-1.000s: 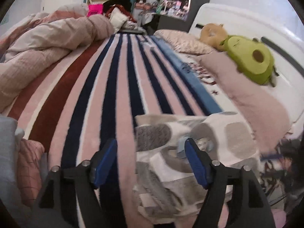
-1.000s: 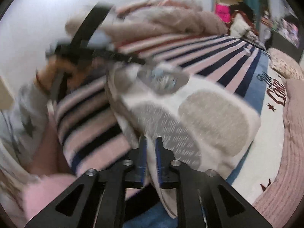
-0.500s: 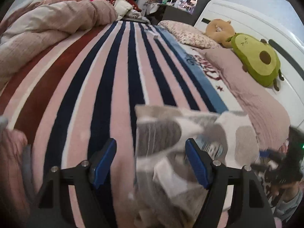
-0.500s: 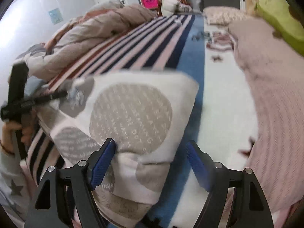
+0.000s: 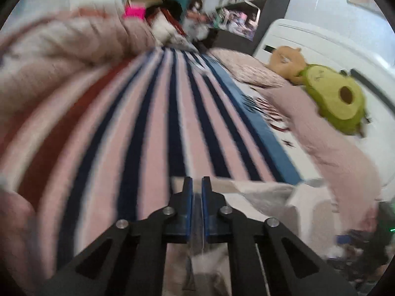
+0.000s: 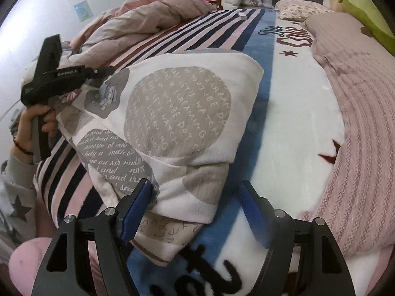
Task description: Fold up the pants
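Observation:
The pants are white with grey printed circles and lie folded into a thick stack on the striped blanket. My right gripper is open just above the stack's near edge, holding nothing. My left gripper is shut on the pants' left edge; cloth shows between its blue pads. The right wrist view shows the left gripper held by a hand at the stack's far left corner.
A bunched pink duvet lies along the left side of the bed. A pink pillow and a green avocado plush lie along the right by the white headboard. Shelves stand at the far end.
My left gripper has closed on the pants' edge; it was open half a second ago. My right gripper opened a second ago and stays open near the stack. The left wrist view is blurred from motion.

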Tool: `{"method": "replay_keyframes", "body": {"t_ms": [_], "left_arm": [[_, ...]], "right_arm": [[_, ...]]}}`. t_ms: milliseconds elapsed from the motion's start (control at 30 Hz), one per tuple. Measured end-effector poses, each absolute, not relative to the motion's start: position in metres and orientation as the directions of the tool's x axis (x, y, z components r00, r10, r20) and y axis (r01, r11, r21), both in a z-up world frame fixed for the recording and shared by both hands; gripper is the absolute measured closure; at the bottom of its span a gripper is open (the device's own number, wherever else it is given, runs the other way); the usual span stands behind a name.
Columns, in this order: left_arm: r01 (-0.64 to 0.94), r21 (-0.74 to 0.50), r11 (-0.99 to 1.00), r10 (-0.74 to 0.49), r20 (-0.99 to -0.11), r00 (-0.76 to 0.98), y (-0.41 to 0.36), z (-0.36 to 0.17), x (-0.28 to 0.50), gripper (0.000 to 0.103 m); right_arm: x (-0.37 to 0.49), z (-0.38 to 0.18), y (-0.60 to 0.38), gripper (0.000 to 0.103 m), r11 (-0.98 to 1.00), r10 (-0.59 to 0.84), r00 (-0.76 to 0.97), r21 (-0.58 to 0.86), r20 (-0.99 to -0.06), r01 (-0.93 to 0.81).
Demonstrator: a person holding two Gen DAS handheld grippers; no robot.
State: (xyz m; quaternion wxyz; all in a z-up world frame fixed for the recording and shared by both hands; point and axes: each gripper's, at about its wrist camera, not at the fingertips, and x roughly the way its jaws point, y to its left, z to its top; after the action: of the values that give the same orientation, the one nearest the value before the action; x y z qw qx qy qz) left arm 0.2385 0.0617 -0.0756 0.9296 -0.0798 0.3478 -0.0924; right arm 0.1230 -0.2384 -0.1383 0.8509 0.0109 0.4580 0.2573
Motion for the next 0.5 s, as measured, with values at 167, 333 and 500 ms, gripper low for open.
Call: {"method": "replay_keyframes", "body": {"t_ms": [167,333,500], "left_arm": [[0.102,-0.288,0.952,-0.276,-0.669,0.691,0.077,-0.081,0.239,0.097],[0.123,-0.286,0.950,-0.291,-0.676,0.677,0.074,-0.080,0.216,0.016],[0.158,-0.303,0.940,-0.335,-0.722,0.605,0.060,-0.089,0.207,0.015]], "right_arm": [[0.126,-0.137,-0.236,0.035,0.867,0.447,0.443,0.255,-0.777,-0.427],[0.131,-0.126,-0.245,0.032,0.863,0.480,0.463,0.305,-0.745,-0.404],[0.142,-0.116,-0.249,0.029,0.859,0.502,0.500,0.343,-0.706,-0.379]]}}
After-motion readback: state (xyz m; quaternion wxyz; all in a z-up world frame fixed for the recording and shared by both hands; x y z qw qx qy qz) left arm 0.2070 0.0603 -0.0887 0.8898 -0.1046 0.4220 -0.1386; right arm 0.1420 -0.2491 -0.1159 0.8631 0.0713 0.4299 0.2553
